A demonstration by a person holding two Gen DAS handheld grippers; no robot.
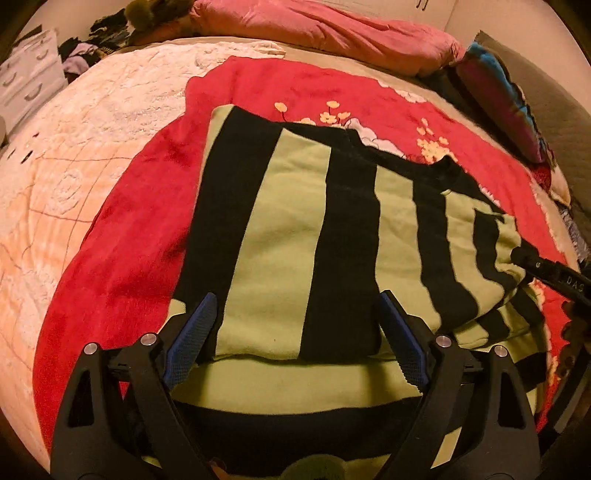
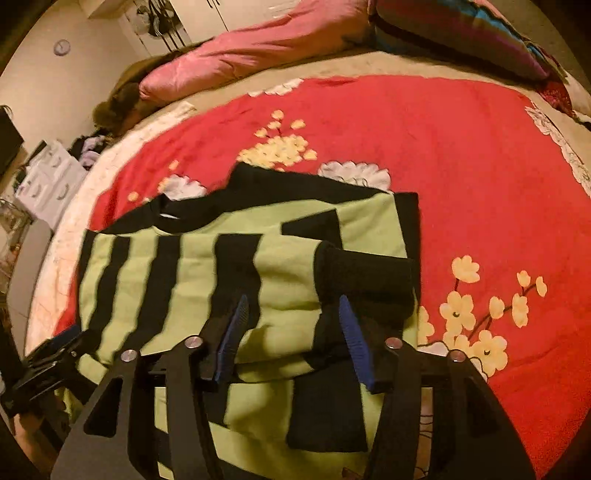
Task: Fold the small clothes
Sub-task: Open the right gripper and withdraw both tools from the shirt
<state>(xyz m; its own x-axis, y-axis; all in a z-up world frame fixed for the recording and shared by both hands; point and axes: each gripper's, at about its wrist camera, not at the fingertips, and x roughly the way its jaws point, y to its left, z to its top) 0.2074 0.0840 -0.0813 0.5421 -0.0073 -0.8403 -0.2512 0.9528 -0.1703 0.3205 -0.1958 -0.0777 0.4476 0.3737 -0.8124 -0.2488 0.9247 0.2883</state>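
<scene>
The only writing I can make out is "DAS" in pale letters on the black body of my right gripper (image 1: 546, 271), where it enters the left camera's view at the far right edge; the rest of the marking is cut off.

My left gripper (image 1: 297, 325) reaches forward low over the sweater (image 1: 280, 236), its blue pads (image 1: 195, 332) spread wide with the folded green-and-black edge lying between them, not pinched. My right gripper (image 2: 293, 325) is also spread, pads apart over the sweater's right side, just short of the black cuff (image 2: 365, 273) of the folded-in sleeve. From the right camera, my left gripper (image 2: 55, 354) shows at the sweater's left edge.

The sweater lies flat, partly folded, on the red flowered blanket (image 2: 480, 177) on the bed, with a pink pillow (image 1: 325, 33) beyond it.
</scene>
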